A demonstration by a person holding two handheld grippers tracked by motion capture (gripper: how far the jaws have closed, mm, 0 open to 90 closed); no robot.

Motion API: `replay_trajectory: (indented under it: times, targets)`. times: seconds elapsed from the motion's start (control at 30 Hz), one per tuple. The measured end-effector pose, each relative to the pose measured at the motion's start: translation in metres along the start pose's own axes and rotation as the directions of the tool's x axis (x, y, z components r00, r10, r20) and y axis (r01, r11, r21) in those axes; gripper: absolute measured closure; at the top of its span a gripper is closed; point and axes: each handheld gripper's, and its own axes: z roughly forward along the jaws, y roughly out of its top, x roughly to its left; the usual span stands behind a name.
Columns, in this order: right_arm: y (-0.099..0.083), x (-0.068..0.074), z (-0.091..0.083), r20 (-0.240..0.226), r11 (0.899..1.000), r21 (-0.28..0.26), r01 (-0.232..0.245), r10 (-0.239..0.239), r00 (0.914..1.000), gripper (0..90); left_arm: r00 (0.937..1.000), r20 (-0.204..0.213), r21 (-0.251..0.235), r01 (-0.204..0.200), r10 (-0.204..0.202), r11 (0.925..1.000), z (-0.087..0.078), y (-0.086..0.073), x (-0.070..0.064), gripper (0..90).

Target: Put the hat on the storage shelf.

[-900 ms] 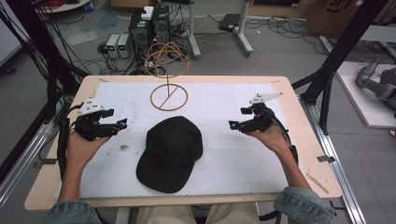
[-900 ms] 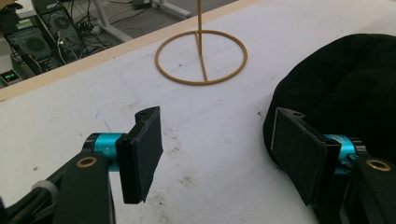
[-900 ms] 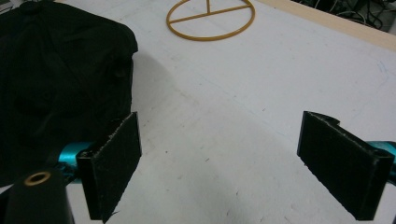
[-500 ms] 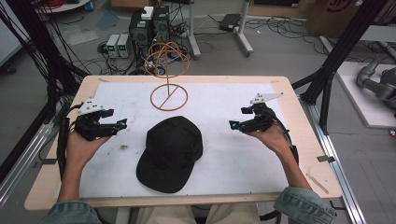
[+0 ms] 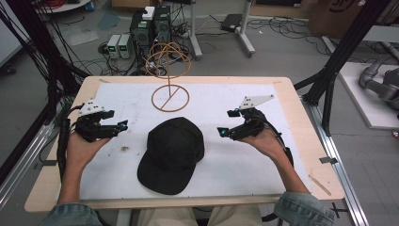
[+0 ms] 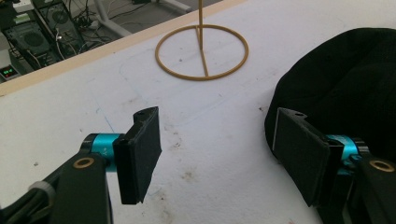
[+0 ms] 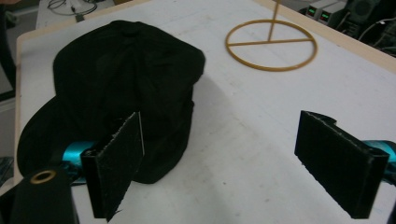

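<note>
The black baseball cap [image 5: 172, 154] was flanked on the desk [image 5: 263, 155] by the left claw [image 5: 121, 127] and right claw [image 5: 225, 133], both spread empty, roughly equally near, brim toward the person.

Light in the room was even and soft, coming from overhead, so the white table top [image 5: 226, 108] read bright without glare and the black cap [image 5: 171, 153] lost nearly all its detail in darkness. Shadows were faint: a pale grey one lay beside the cap in the right gripper view. The near jaws looked slightly soft, and the high view was grainy.
</note>
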Motion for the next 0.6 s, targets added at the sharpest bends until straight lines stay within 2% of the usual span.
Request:
replay_trajectory:
  times: [0.03, 0.07, 0.27, 0.4, 0.43, 0.5, 0.6]
  targets:
    - [0.0, 0.0, 0.0, 0.0, 1.0, 0.0, 0.0, 0.0, 1.0, 15.6, 1.0, 0.0, 0.0, 0.0, 0.0, 1.0, 0.0, 0.0, 0.0, 32.4]
    - [0.003, 0.006, 0.004, -0.028, 1.0, -0.002, 0.017, -0.017, 0.9995, 16.0, 1.0, 0.001, 0.003, 0.002, -0.002, 1.0, 0.0, 0.0, 0.0, 32.4]
    - [0.005, 0.019, 0.018, -0.087, 0.998, 0.03, 0.062, -0.06, 0.9944, 21.9, 1.0, 0.002, 0.007, -0.002, 0.002, 1.0, 0.001, 0.0, 0.0, 32.4]
    - [0.006, 0.023, 0.026, -0.112, 0.997, 0.022, 0.073, -0.07, 0.9912, 24.9, 1.0, 0.002, 0.008, -0.003, 0.003, 1.0, 0.001, 0.0, 0.0, 32.4]
    - [0.008, 0.025, 0.032, -0.117, 0.996, 0.013, 0.092, -0.089, 0.9891, 29.1, 1.0, 0.001, 0.006, 0.0, 0.0, 1.0, 0.001, 0.0, 0.0, 32.4]
    - [0.01, 0.026, 0.038, -0.137, 0.996, -0.006, 0.087, -0.087, 0.9868, 30.7, 1.0, 0.0, 0.006, 0.001, -0.001, 1.0, 0.001, 0.0, 0.0, 32.4]
    - [0.011, 0.028, 0.046, -0.164, 0.996, 0.003, 0.09, -0.088, 0.9824, 33.2, 1.0, 0.002, 0.007, 0.002, -0.002, 1.0, 0.0, 0.0, 0.001, 32.4]
